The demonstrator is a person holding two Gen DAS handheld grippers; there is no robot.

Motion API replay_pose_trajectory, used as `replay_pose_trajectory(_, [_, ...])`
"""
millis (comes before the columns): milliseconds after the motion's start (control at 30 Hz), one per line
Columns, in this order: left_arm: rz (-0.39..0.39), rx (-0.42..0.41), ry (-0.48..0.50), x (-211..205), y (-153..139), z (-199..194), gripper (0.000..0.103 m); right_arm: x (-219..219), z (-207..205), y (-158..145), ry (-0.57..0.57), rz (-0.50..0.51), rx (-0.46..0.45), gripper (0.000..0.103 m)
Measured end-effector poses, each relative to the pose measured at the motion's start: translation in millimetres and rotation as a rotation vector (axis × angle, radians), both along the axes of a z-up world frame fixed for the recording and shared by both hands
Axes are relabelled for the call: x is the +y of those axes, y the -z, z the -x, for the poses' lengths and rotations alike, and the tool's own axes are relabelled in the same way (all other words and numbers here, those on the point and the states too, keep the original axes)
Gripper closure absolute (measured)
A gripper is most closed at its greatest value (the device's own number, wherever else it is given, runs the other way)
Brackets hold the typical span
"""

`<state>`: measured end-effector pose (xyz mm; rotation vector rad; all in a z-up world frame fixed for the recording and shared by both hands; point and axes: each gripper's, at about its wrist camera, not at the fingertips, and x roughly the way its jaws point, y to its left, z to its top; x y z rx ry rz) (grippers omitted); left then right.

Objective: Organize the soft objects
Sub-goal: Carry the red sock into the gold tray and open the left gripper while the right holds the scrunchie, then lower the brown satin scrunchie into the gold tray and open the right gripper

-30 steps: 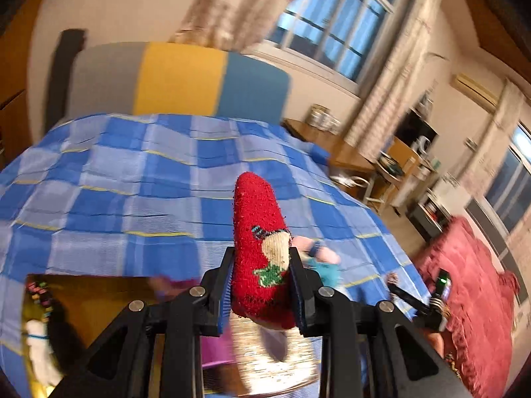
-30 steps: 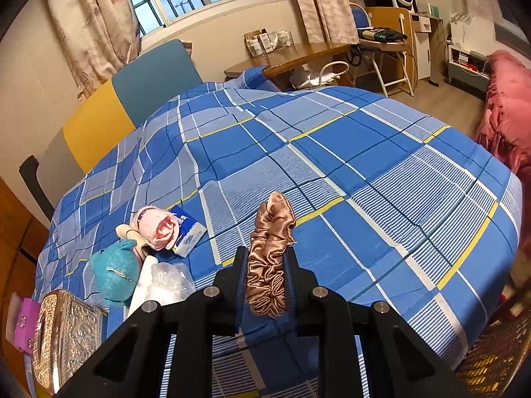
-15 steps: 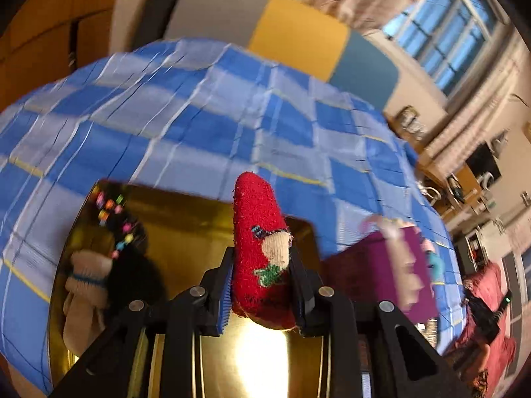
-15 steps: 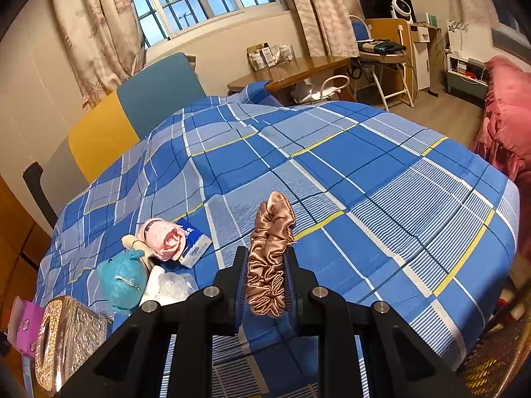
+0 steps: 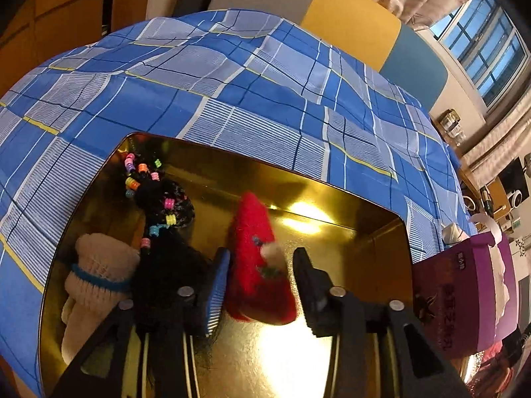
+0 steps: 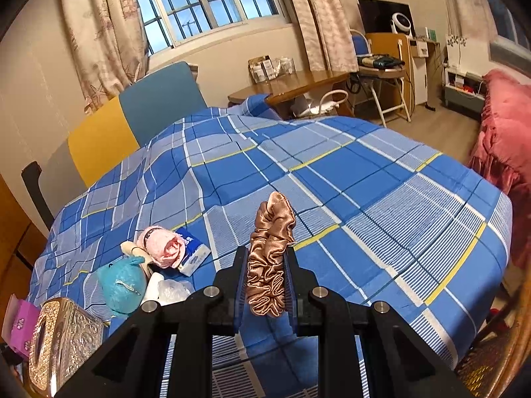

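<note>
Release under way: left gripper [image 5: 260, 285] fingers just spread, red sock [image 5: 257, 265] dropping free into gold tin [image 5: 381, 252]. Right gripper [image 6: 267, 282] clamps satin scrunchie [image 6: 270, 252], likely next.

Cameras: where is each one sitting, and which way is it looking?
Left wrist: sits on the left gripper, looking steeply down into the gold tin; its jaws have just been opening, with the red sock loose between them.
Right wrist: sits on the right gripper, looking across the bed toward the window; its black fingers pinch the brown scrunchie.
Both views show the blue plaid bedspread, the yellow and blue headboard and the purple tissue box.
</note>
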<state>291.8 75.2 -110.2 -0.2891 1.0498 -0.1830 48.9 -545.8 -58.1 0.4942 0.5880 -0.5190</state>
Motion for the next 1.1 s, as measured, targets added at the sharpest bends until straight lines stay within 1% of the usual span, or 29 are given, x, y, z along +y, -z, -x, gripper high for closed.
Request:
replay_pose_trajectory(167, [0.034, -0.027, -0.009, 5, -2, 16, 0.061, 10, 2, -9, -0.007, 0.069, -0.012, 0.082])
replay_pose_trajectory(267, [0.023, -0.056, 0.004, 4, -5, 34, 0.061, 21, -3, -11, -0.03, 0.117, 0.023, 0.082])
replay_pose_trajectory(367, [0.0, -0.074, 0.03, 0, -7, 48, 0.061, 31, -7, -11, -0.059, 0.098, 0.052, 0.082])
replay_pose_trajectory(467, [-0.028, -0.092, 0.055, -4, -9, 62, 0.061, 48, -9, -20, -0.09, 0.074, 0.039, 0.082])
replay_pose_trajectory(533, [-0.026, -0.097, 0.07, -6, -10, 68, 0.061, 63, -13, -31, -0.119, 0.087, 0.031, 0.082])
replay_pose_trajectory(733, [0.003, -0.115, 0.107, -15, -14, 88, 0.061, 127, -32, -81, -0.274, 0.15, -0.04, 0.082])
replay_pose_trajectory(833, [0.02, -0.114, 0.126, -18, -14, 96, 0.061, 169, -42, -105, -0.374, 0.168, -0.086, 0.082])
replay_pose_trajectory(933, [0.024, -0.119, 0.128, -17, -16, 103, 0.061, 211, -53, -119, -0.47, 0.159, -0.11, 0.082])
replay_pose_trajectory(1100, [0.01, -0.13, 0.118, -9, -16, 112, 0.061, 286, -70, -127, -0.646, 0.112, -0.137, 0.082])
